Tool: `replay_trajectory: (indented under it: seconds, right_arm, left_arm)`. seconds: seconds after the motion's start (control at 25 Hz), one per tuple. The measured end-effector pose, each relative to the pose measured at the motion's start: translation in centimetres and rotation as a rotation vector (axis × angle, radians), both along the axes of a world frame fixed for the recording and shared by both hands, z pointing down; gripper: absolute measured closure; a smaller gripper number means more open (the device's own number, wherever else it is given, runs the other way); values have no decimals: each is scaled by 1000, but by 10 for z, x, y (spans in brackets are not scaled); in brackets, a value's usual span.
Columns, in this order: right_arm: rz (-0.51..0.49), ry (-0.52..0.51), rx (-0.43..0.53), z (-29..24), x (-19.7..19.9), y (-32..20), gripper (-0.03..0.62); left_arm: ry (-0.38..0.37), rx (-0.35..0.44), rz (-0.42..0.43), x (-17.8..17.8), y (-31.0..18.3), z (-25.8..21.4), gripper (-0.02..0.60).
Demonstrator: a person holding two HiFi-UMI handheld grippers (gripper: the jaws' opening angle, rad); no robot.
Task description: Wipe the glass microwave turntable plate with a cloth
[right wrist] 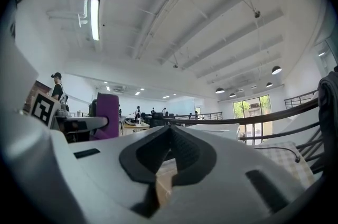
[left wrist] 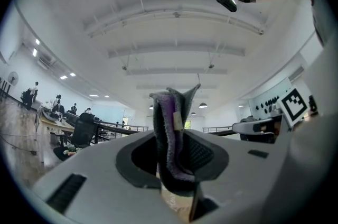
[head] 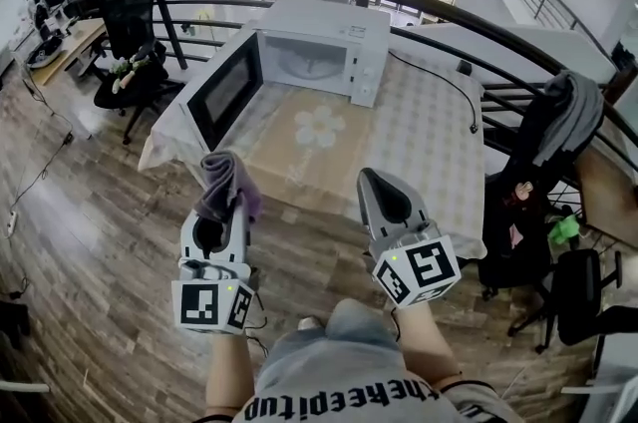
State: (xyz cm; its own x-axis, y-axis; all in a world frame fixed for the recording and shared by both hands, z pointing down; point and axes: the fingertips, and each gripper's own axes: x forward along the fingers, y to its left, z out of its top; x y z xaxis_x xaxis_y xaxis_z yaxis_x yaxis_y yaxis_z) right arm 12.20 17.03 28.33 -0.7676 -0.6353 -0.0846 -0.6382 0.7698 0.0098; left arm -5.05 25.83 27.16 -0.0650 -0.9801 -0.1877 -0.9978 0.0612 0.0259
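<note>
The only print I can read sits at the bottom centre of the head view. It is one line of black letters across the person's grey shirt (head: 349, 366), upside down to the camera, roughly "keepitup". Its first letters stay unclear to me.

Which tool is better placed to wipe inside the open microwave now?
Left, probably. The left tool is shut on the cloth; the right tool is shut and empty.
</note>
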Motion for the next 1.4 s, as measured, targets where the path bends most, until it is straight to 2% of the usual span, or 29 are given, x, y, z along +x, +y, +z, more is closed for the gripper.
replay_trajectory:
  seconds: [0.32,0.52,1.08,1.4]
  right_arm:
    - [29,27,-23,11,-13,-26,589]
    - [17,24,-20,9,-33,-56,589]
    - [-46,-9,14,-15,-93,-185,589]
    - [-86,-32,13,-16,-116,-269,589]
  left_arm:
    - [17,-9,37,-12,-32,12,482]
    - [16,-7,24,-31,-58,11,482]
    - [21,35,-35,-85,-171,-10,482]
    - [3,45,-75,-104,-248,-16,482]
